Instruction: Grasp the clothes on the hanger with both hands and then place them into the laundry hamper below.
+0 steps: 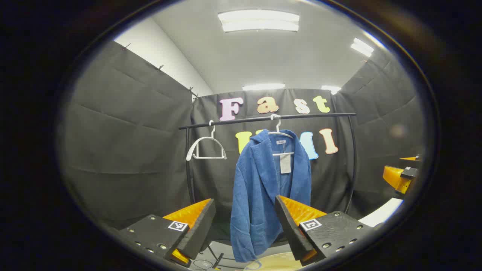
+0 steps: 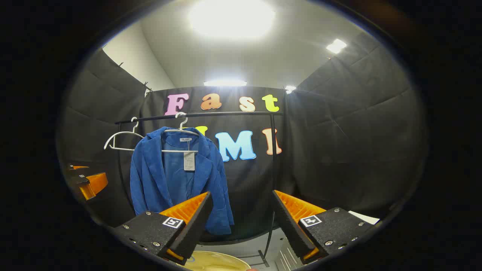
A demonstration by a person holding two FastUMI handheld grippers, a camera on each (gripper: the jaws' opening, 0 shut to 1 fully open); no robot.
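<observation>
While the blue jacket hangs untouched on its white hanger from the black rail, nothing of the task looks done: both grasps and the drop into the hamper remain. It hangs far from both tools, open at the front, with a paper tag dangling inside the collar. To its left on the same rail hangs a bare hanger. Below it, at the bottom edge of the left gripper view, a pale yellow rim shows, which I judge to be the hamper; the right gripper view shows the same rim near its own fingers. The left tool has its fingers spread wide apart, holding nothing, and frames the jacket's lower half from a distance. The right tool is likewise wide apart and empty, aimed right of the jacket toward the rail's right post. Both must first close in on the cloth.
</observation>
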